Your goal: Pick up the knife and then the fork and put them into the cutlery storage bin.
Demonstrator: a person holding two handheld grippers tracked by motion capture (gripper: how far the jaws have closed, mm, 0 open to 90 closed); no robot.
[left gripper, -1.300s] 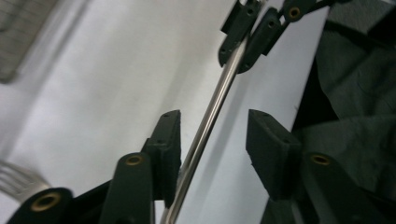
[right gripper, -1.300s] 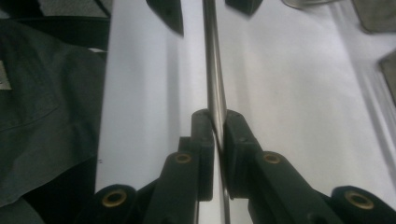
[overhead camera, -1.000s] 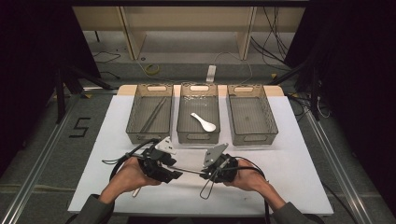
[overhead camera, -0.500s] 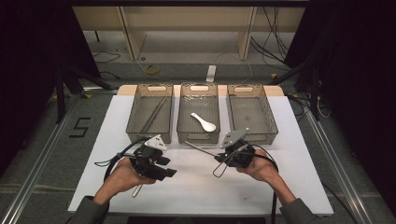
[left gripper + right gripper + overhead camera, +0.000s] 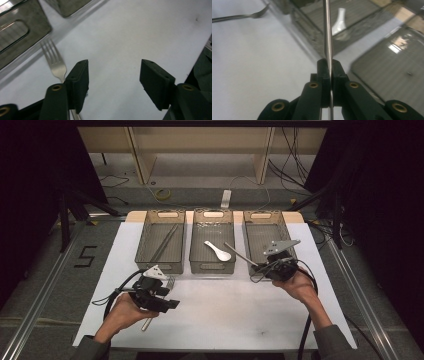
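Right gripper (image 5: 328, 67): clamped on a thin metal utensil (image 5: 240, 254), near the right bin (image 5: 266, 251).
Left gripper (image 5: 113, 75): jaws just opening, nothing between; fork (image 5: 53, 60) beside it.
Middle bin (image 5: 212, 266): white spoon (image 5: 218, 251).

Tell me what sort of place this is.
Probably a lab recording station, not a kitchen: a white-covered table with three mesh trays for sorting cutlery, dark surroundings, and loose cables on the floor.

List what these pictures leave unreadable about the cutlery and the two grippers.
- Metal utensil in the right gripper: its working end runs off the top edge of the right gripper view; in the high view it is too thin to tell its type.
- Fork: in the left gripper view its handle goes behind a jaw of the left gripper.
- Thin rods in the left tray: too small in the high view to identify.
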